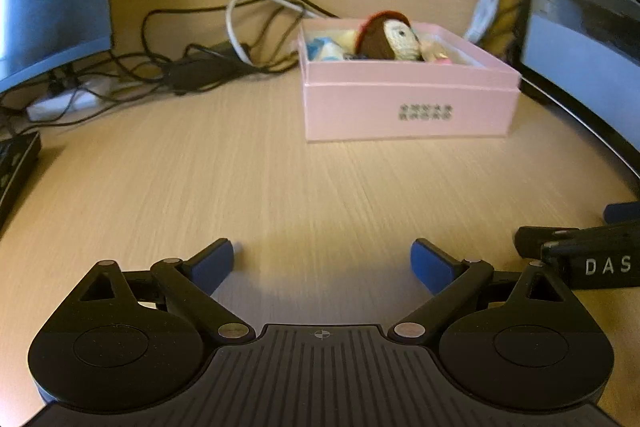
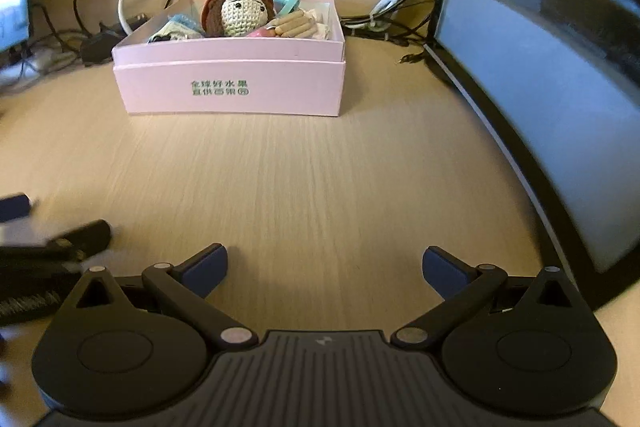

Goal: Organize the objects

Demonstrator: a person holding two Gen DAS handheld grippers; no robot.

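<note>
Left wrist view: left gripper (image 1: 322,261) hangs w/ jaws spread wide, nothing in them, over bare desk (image 1: 280,187), pink box (image 1: 408,107) well ahead w/ crochet doll (image 1: 390,37) poking out — looks soft, light, squashy, prob best pinched at the head; print on box too blurred to read. Right wrist view: right gripper (image 2: 325,267) likewise wide and empty, doll (image 2: 242,11) nestled among bits in the box (image 2: 232,87), its body buried & other contents hard to ID.

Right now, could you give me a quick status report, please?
Left gripper and right gripper open, empty. Pink box filled, crochet doll on top. Desk path unobstructed.
</note>
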